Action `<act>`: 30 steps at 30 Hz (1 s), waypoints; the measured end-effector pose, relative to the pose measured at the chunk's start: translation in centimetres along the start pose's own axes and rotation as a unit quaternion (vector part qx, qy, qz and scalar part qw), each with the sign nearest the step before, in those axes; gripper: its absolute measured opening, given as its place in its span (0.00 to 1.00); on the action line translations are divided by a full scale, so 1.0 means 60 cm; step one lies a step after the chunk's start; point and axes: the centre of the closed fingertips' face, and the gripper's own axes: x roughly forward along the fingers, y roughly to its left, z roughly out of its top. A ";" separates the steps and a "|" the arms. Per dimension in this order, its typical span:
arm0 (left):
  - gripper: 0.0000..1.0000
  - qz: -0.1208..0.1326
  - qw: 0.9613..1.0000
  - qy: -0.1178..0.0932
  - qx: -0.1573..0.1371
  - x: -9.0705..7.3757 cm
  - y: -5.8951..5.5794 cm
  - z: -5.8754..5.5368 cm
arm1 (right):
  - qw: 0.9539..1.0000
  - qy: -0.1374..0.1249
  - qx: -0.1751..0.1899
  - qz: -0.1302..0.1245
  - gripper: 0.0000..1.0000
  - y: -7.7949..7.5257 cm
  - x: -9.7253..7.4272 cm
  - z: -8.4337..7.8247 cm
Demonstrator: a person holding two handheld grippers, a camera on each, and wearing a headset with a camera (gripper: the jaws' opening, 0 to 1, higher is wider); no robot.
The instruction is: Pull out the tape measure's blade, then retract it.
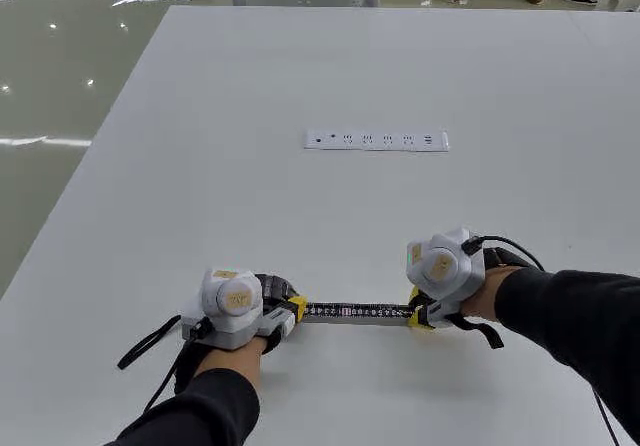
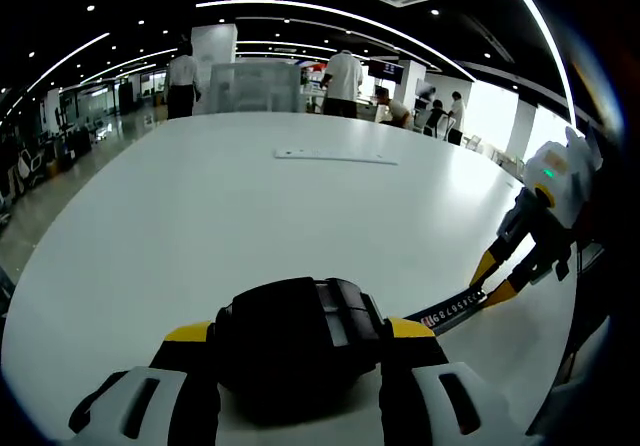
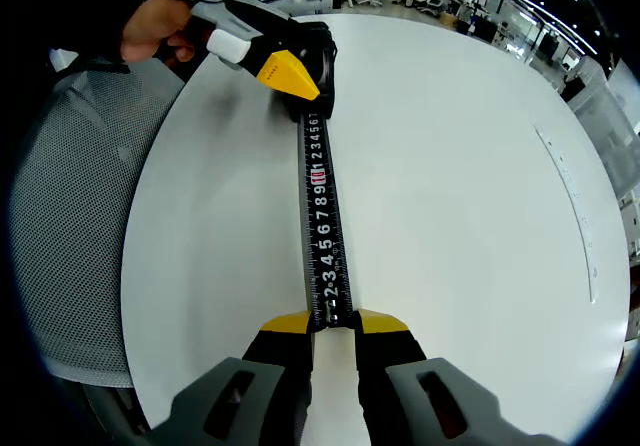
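- Our left gripper (image 2: 298, 331) is clamped on the black, rounded tape measure case (image 2: 295, 351), with one yellow-tipped jaw on each side of it.
- Our right gripper (image 3: 333, 324) is pinched on the free end of the dark blade with white numerals (image 3: 320, 216); its jaws are nearly together, with only the blade's end between them.
- The blade runs straight and taut from the case to the right gripper, printed face up, with one red mark among the white figures.
- It sits low over the white table (image 1: 300, 86); we cannot tell whether it touches the surface.
- In the head view the two grippers are level with each other and well apart, joined by the blade, near our side of the table.
- In the right gripper view the table's edge curves close beside the blade, and a grey mesh chair (image 3: 70, 226) stands just past that edge.
- Ahead of the tape the tabletop is bare up to a white power strip (image 1: 376, 140), which lies flat and well apart from both grippers.
- Beyond the strip the white surface runs to the far edge, with glossy floor (image 1: 50, 66) off to the left.
- People (image 2: 345, 74) stand beyond the far edge.
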 end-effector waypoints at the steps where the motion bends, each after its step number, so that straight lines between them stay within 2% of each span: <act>1: 0.61 0.000 1.000 0.000 0.000 0.000 0.000 0.000 | 1.000 -0.001 0.000 0.000 0.12 0.000 0.001 0.001; 22: 0.61 -0.004 1.000 0.000 -0.012 -0.001 0.002 0.001 | 1.000 -0.005 0.007 0.004 0.12 0.005 0.009 0.025; 27: 0.61 -0.009 1.000 0.002 -0.013 0.000 0.002 0.001 | 1.000 -0.011 0.008 0.004 0.12 0.006 0.011 0.032; 30: 0.60 -0.014 1.000 0.003 -0.011 -0.001 0.002 0.001 | 1.000 -0.025 0.011 0.006 0.12 0.012 0.017 0.047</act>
